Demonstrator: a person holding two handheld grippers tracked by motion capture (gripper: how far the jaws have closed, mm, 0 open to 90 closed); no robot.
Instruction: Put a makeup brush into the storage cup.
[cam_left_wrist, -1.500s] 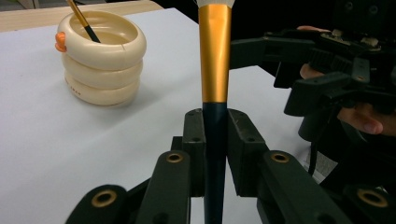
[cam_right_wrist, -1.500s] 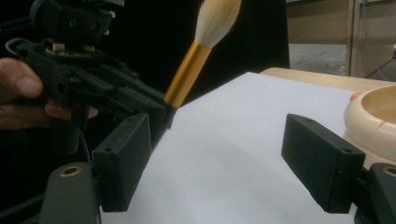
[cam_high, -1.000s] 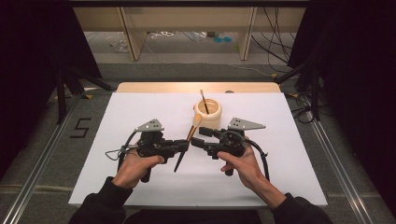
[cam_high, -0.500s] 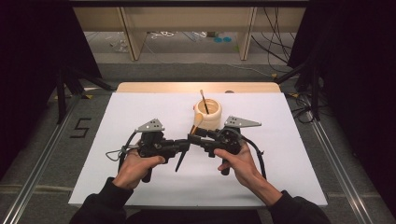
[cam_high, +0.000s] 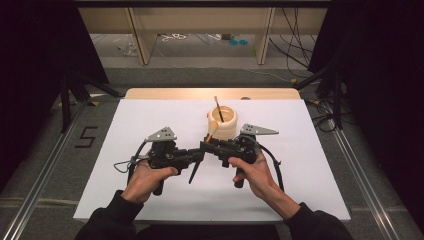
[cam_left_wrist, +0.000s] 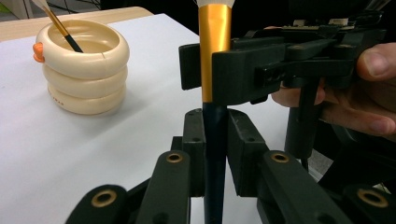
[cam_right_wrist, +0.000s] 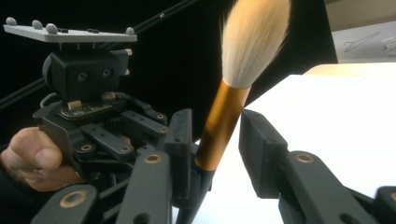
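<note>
Grippers meet over the middle of the white table, one in each of the person's hands. The left gripper is clamped on the dark handle of a makeup brush, which stands upright between its jaws. The right gripper has just been closing its jaws around the brush's gold ferrule; in the right gripper view one pad lies against the ferrule while a gap shows beside the other, so it does not grip the brush yet. The pale bristles rise above those jaws. Just beyond the grippers stands a cream ringed holder with a second brush leaning inside it.
</note>
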